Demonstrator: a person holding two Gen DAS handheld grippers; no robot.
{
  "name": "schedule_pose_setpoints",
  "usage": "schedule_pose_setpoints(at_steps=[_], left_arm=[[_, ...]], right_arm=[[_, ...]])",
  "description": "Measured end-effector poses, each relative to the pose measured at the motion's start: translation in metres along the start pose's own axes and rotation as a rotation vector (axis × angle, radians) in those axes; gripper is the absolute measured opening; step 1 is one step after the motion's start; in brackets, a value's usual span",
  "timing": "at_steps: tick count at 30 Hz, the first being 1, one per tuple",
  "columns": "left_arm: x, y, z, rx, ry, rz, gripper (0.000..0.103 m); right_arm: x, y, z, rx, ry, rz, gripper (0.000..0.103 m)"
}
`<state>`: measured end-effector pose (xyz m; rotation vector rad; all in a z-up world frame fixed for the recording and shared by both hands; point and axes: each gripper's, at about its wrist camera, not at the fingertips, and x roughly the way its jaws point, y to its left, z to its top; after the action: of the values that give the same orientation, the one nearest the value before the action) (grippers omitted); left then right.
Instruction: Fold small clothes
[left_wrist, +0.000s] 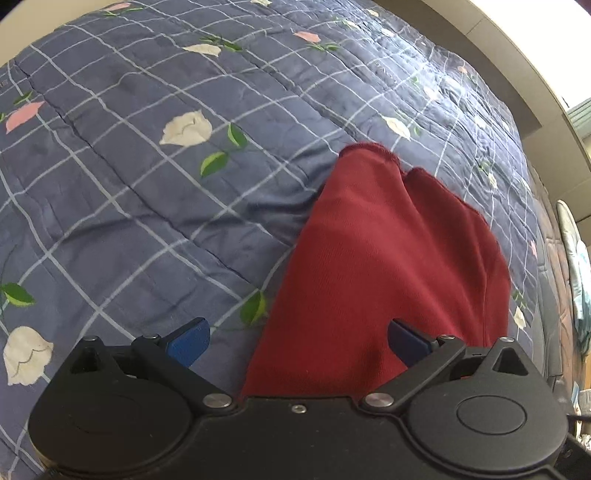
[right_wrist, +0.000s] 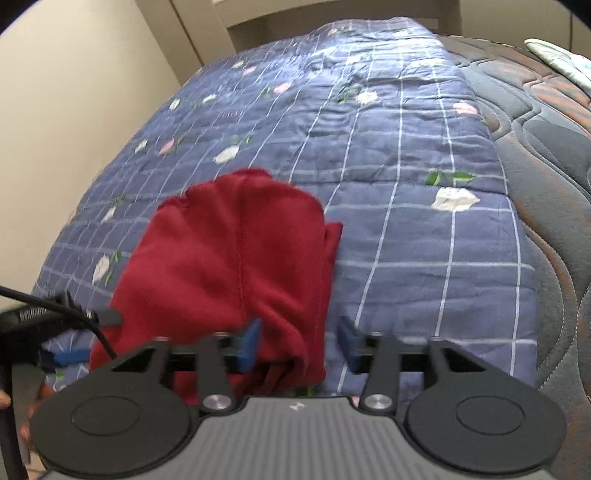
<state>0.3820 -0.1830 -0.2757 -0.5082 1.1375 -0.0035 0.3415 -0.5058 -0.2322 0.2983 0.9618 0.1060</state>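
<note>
**Red garment between open grippers on the quilt**

We saw the small dark-red knit garment (left_wrist: 384, 266) lying folded over itself on the blue quilted bedspread with a white grid and printed flowers (left_wrist: 147, 177). In the left wrist view it filled the lower centre and right of the frame, its raw-edged end pointing up toward the middle. In the right wrist view the same cloth (right_wrist: 229, 266) sat left of centre, a stitched seam running down it.

Our left gripper (left_wrist: 299, 341) stood with its blue pads wide apart, the cloth's near edge lying between them and no pad pressing on it. Our right gripper (right_wrist: 299, 343) also had its blue pads apart; the garment's right-hand fold lay just beside the left pad, and whether it touched we could not tell.

At the right edge of the right wrist view the bare dark patterned mattress (right_wrist: 546, 206) showed beyond the bedspread. A cream wall (right_wrist: 74, 110) filled the upper left.
</note>
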Motion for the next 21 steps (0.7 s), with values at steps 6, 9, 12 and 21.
schedule_pose_setpoints(at_steps=[6, 9, 12, 21], left_arm=[[0.005, -0.007, -0.001, 0.022, 0.015, -0.001, 0.102], [0.004, -0.013, 0.002, 0.045, 0.01, 0.008, 0.102], [0.003, -0.019, 0.01, 0.066, -0.006, 0.016, 0.102], [0.002, -0.031, 0.034, 0.118, -0.028, 0.051, 0.102]], right_arm=[[0.024, -0.006, 0.024, 0.102, -0.025, 0.018, 0.082], [0.037, -0.003, 0.033, 0.104, -0.026, 0.031, 0.088], [0.049, 0.001, 0.037, 0.082, -0.01, 0.036, 0.088], [0.062, -0.007, 0.029, 0.089, 0.035, -0.031, 0.096]])
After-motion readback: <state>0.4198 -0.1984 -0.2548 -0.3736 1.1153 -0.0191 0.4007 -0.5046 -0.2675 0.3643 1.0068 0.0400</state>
